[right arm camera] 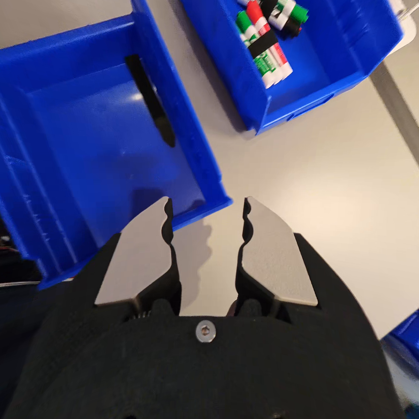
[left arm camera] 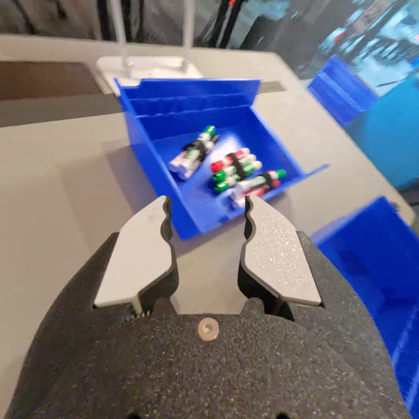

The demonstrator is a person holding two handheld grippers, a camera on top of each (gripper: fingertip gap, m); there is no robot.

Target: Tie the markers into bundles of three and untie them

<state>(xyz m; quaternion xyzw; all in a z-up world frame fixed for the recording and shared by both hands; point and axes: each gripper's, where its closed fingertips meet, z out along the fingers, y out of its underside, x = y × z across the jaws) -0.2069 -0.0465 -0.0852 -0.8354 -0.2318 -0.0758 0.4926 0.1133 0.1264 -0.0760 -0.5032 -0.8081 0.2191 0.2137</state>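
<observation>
A blue bin (left arm camera: 158,181) on the grey table holds three bundles of red and green markers, each bound with a black strap: one at the back left (left arm camera: 192,154), one in the middle (left arm camera: 235,170), one at the front right (left arm camera: 256,186). My left gripper (left arm camera: 207,199) is open and empty, just before the bin's near edge. In the right wrist view the same bin (right arm camera: 294,108) shows two bundles (right arm camera: 265,45). A second blue bin (right arm camera: 68,158) holds a loose black strap (right arm camera: 152,99). My right gripper (right arm camera: 207,201) is open and empty above the table beside that bin's corner.
Another blue bin (left arm camera: 374,272) stands at the right of the left wrist view, and one more (left arm camera: 340,90) farther back. A white stand base (left arm camera: 147,68) with two poles sits behind the marker bin. A blue bin corner (right arm camera: 405,340) shows at the lower right. One gripper's finger ends stand about 35 cm off the other's.
</observation>
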